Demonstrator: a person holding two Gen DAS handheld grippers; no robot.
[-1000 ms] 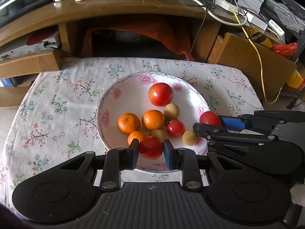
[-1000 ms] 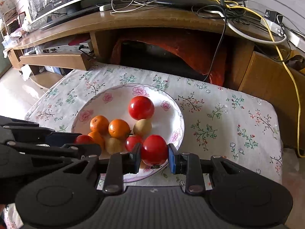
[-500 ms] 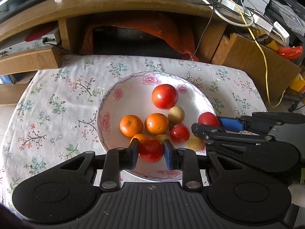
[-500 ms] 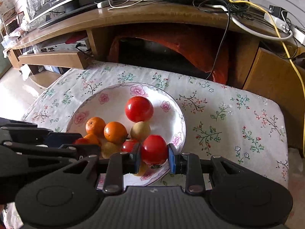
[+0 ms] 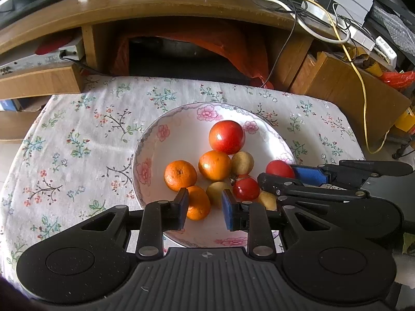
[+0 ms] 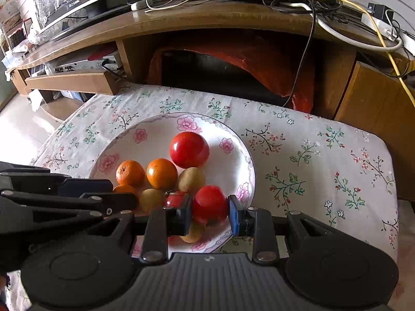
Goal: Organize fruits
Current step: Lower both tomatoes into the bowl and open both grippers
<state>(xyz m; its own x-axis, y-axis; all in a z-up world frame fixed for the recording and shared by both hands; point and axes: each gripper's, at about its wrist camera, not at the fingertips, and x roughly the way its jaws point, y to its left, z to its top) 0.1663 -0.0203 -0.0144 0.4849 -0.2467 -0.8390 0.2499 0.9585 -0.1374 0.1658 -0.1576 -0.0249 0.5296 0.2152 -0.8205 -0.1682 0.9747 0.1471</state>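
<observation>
Two pairs of tongs hang over a flowered plate (image 5: 145, 165) that sits on a tabletop (image 5: 77, 140) covered in a floral cloth. The left tongs (image 5: 205, 210) stand parted with nothing between their pads; through the gap I see a small orange (image 5: 198, 203) and a pale brown fruit (image 5: 215, 190) lying on the plate below. The right tongs (image 6: 210, 216) are closed around a red tomato (image 6: 210, 203), one pad on each side of it, over the plate's near right edge. From the left wrist view the same tomato (image 5: 280, 169) shows at the tip of the right tongs (image 5: 277, 175), just beside the plate's rim.

The rest of the fruit is bunched in the plate's middle and near half. A big red tomato (image 5: 227, 136) lies farthest back. In front of it sit two oranges (image 5: 214, 165) side by side, the left one (image 5: 180, 175) slightly apart, and a round brown fruit (image 5: 242, 163) touching the right orange. A small red tomato (image 5: 246, 188) with a dried stem lies nearer, close to the right tongs' finger, and another pale fruit (image 5: 268, 199) peeks out under that finger.

Behind the tabletop stands a wooden TV stand (image 6: 207, 18) strewn with cables, with an orange cloth (image 6: 259, 59) draped in its opening.
</observation>
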